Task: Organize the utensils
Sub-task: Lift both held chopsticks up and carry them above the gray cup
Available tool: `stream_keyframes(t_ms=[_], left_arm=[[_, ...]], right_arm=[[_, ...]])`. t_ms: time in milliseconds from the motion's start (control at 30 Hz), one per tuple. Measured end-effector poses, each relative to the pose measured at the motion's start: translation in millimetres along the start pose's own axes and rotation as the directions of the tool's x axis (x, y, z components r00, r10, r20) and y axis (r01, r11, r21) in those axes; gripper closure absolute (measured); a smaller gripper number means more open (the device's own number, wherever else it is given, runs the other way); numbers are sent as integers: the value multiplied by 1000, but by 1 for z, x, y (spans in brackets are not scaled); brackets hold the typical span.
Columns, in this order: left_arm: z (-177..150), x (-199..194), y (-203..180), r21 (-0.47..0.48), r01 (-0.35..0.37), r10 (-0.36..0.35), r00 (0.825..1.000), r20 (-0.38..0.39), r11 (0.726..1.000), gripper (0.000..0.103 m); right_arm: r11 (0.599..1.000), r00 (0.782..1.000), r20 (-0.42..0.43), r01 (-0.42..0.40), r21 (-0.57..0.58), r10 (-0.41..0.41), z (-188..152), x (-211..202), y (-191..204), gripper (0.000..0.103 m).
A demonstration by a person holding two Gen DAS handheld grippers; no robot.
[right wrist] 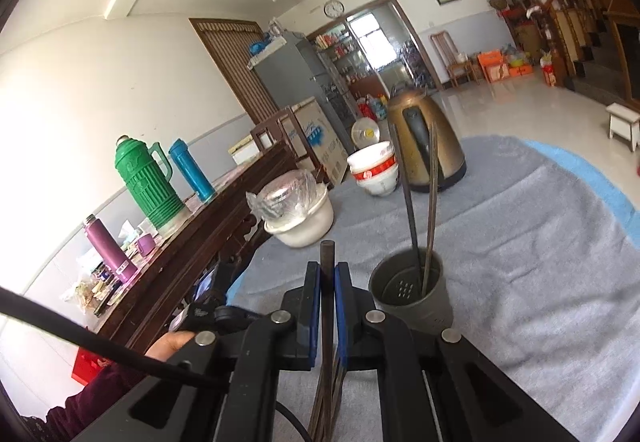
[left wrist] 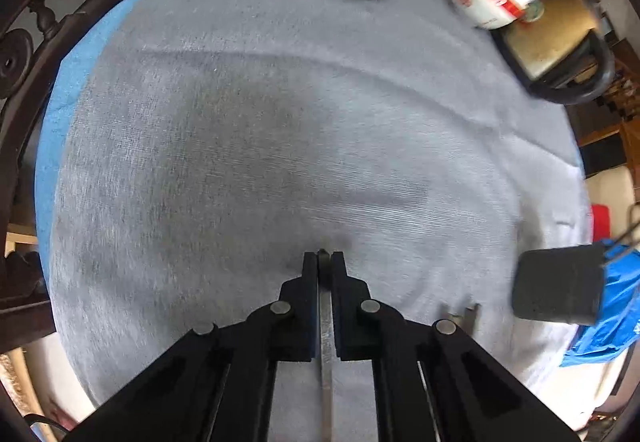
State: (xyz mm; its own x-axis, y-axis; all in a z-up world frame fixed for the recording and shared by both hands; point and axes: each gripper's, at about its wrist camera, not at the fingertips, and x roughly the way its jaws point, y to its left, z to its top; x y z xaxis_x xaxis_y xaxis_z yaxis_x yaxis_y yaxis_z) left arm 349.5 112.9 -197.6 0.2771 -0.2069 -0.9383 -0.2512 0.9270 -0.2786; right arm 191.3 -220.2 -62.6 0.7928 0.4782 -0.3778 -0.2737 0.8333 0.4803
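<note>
My left gripper (left wrist: 323, 262) is shut on a flat metal utensil handle (left wrist: 326, 342) that runs back between the fingers, above the grey cloth. My right gripper (right wrist: 328, 274) is shut on a dark metal utensil handle (right wrist: 328, 302); its end sticks up past the fingertips and tines show below. A grey utensil holder (right wrist: 412, 290) stands just right of the right gripper with two long utensils (right wrist: 412, 202) upright in it. The holder also shows at the right edge of the left wrist view (left wrist: 558, 288).
On the grey cloth (left wrist: 260, 114) stand a white basin with plastic wrap (right wrist: 300, 218), stacked red-and-white bowls (right wrist: 374, 170) and a brass kettle (right wrist: 424, 138). A dark wooden sideboard (right wrist: 192, 242) with flasks runs along the left. A blue bag (left wrist: 612, 306) lies by the holder.
</note>
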Motion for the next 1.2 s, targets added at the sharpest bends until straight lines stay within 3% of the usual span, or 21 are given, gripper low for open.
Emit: stream_keyframes(t_ms=[133,267,400,633,733,933,1033,1100,1200], left_arm=[[-18,-46,-25,90,32,-42,992,116,995,98],[-35,-109,-54,202,70,-120,962,246,977,98],[-48,-172,-76,287,92,-197,911,362,953,98],[-60,-251,-111,365,114,-305,797,521,924,98],[-63,-269,-126,384,129,-347,740,577,914,98],[-67,-285,-153,404,190,-423,649,632,895,98],[-68,-281,-166,411,198,-440,614,656,890,98],[-68,-272,-171,414,205,-448,602,661,887,98],[-70,-255,-179,406,184,-429,605,671,895,98]], right_arm=[[999,997,72,26,-29,-24,9,-13,4,95],[998,978,201,57,-29,-50,21,-32,6,95],[996,945,316,89,2,-85,34,-50,4,95],[988,873,463,136,75,-155,58,-62,-4,95],[979,842,499,181,94,-204,66,-57,-7,95],[960,809,518,254,119,-278,69,-37,-14,95],[953,800,520,283,113,-299,69,-27,-16,95],[947,804,505,300,111,-314,69,-18,-18,95],[944,815,479,309,114,-325,64,-7,-22,95]])
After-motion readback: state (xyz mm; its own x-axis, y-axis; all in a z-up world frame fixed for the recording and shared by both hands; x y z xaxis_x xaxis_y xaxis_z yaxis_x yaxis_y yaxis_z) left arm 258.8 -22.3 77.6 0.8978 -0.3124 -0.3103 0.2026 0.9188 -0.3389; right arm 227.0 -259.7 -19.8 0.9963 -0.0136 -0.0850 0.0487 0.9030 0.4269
